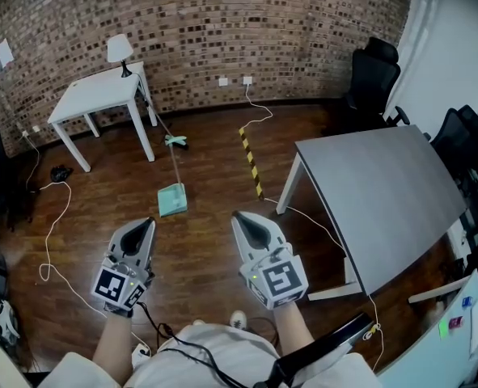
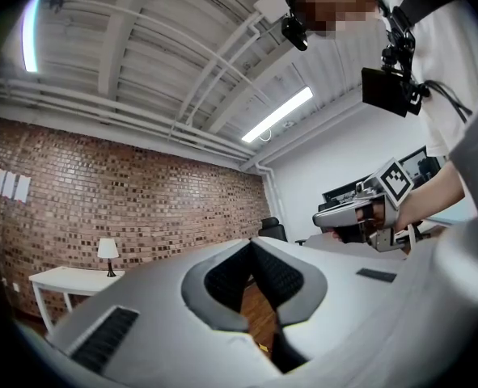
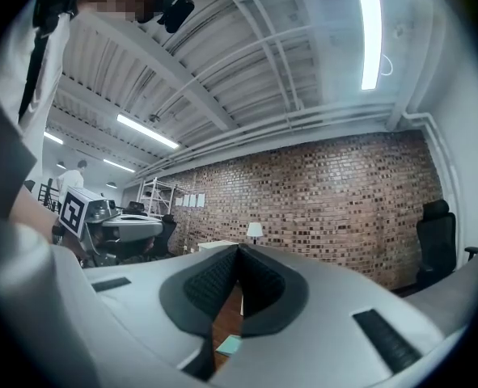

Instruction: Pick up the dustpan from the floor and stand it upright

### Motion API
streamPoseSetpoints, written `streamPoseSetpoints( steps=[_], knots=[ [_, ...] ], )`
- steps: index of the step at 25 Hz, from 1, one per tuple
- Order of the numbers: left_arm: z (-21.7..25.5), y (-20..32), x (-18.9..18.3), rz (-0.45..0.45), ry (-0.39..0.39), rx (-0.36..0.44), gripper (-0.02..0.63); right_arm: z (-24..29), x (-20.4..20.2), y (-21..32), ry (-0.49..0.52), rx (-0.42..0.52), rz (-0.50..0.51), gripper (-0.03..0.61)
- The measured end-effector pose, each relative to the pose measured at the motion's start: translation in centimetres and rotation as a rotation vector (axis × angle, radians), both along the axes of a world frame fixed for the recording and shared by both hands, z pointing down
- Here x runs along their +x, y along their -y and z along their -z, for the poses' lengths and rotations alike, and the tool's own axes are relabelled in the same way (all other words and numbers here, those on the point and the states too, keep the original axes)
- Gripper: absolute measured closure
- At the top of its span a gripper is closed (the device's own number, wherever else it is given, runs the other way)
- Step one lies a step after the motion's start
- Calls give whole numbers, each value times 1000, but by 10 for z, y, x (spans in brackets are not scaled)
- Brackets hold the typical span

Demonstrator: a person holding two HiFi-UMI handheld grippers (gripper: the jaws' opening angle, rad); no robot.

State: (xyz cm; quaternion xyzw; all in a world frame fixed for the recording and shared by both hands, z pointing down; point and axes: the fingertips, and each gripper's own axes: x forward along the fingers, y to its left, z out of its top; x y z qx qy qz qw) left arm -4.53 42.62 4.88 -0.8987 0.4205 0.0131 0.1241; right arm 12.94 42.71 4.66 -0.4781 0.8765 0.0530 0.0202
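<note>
A teal dustpan (image 1: 172,200) lies flat on the wooden floor, its long thin handle (image 1: 175,162) running away toward the brick wall. A sliver of the dustpan (image 3: 230,345) shows below the jaws in the right gripper view. My left gripper (image 1: 147,221) is held level, short of the pan and to its left, jaws shut and empty. My right gripper (image 1: 238,216) is held level to the pan's right, also shut with nothing in it. In the left gripper view the left gripper (image 2: 251,244) points at the brick wall and the right gripper (image 2: 360,213) shows beside it.
A white table (image 1: 101,99) with a lamp (image 1: 120,51) stands at the back left. A large grey table (image 1: 384,196) stands to the right. A yellow-black cable strip (image 1: 251,164) lies on the floor beside the pan. White cables (image 1: 54,217) trail over the floor. Black office chairs (image 1: 374,79) stand at the back right.
</note>
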Motion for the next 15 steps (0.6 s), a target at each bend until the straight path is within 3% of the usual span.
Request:
streamPoseSetpoints(
  steps=[15],
  knots=[
    [-1,-3,-1,-11,0,1,617,9,-12,-4,-6,37,19,600]
  ],
)
